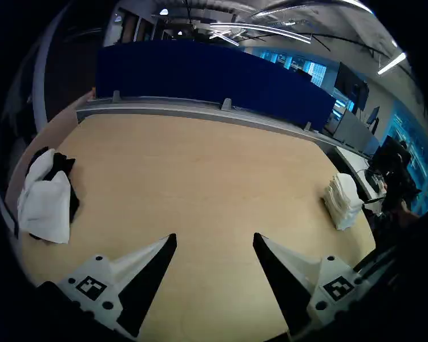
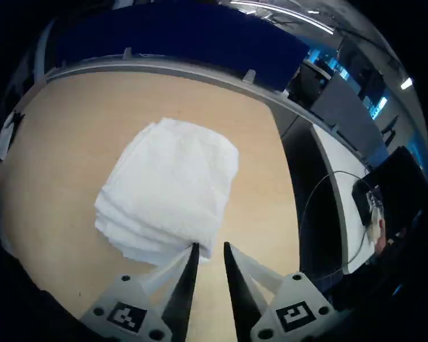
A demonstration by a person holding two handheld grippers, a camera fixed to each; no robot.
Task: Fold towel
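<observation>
On the table, a pile lies at the left edge and a stack at the right (well apart); a divider stands behind the far edge.

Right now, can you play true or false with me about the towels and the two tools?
1. The left tool has its fingers spread wide over bare table. True.
2. The stack of folded towels is blue. False: it is white.
3. A pile of white and black cloths lies on the table. True.
4. The right tool is squeezing a towel. False: nothing is between its fingers; there is a narrow gap, and the tips are at the stack's near edge.
5. The divider behind the table is blue. True.
</observation>
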